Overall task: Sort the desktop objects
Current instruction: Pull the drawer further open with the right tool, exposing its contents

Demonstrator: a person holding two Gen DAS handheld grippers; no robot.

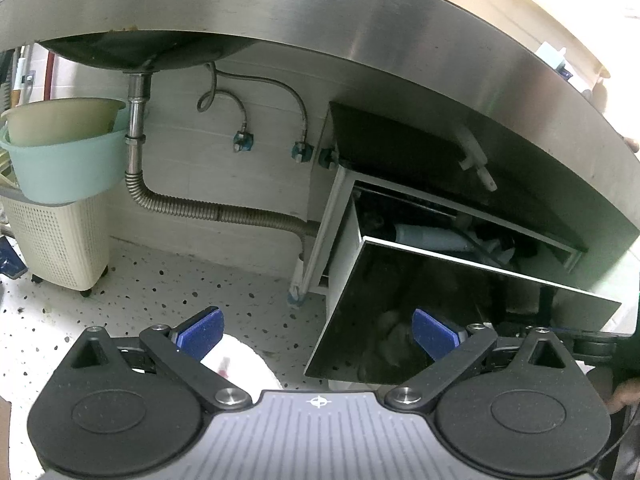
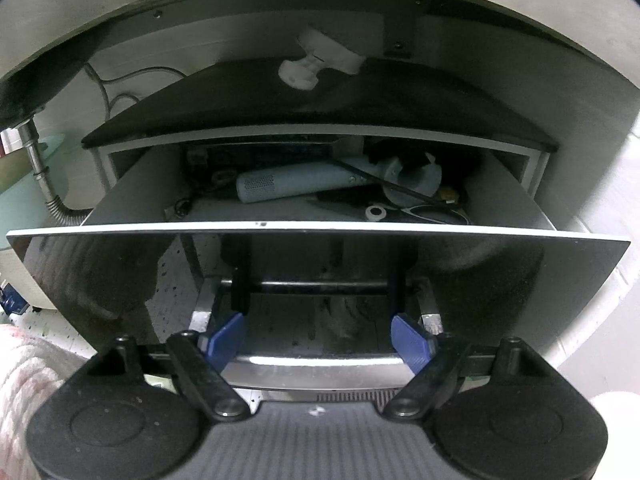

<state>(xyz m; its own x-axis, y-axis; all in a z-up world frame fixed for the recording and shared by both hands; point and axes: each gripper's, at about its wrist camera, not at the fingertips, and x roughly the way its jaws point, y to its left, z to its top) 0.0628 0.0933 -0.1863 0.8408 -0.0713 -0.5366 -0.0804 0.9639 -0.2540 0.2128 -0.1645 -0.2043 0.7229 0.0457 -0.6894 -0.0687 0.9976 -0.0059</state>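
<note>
A drawer with a glossy black front (image 2: 120, 272) stands pulled out under a steel counter. Inside lie a pale blue cylindrical device (image 2: 292, 184), black cables, a small white ring (image 2: 376, 213) and other small items. My right gripper (image 2: 320, 340) is open and empty, right in front of the drawer front, its blue pads (image 2: 226, 338) at the lower edge by the metal handle (image 2: 312, 364). My left gripper (image 1: 318, 334) is open and empty, low to the left of the drawer (image 1: 440, 304), above the floor.
The steel counter (image 1: 320, 12) and sink bowl hang overhead, with a corrugated drain hose (image 1: 224, 214) along the tiled wall. A cream laundry basket (image 1: 56, 240) holding plastic basins stands at left on the speckled floor. A white latch piece (image 2: 316, 62) hangs above the drawer.
</note>
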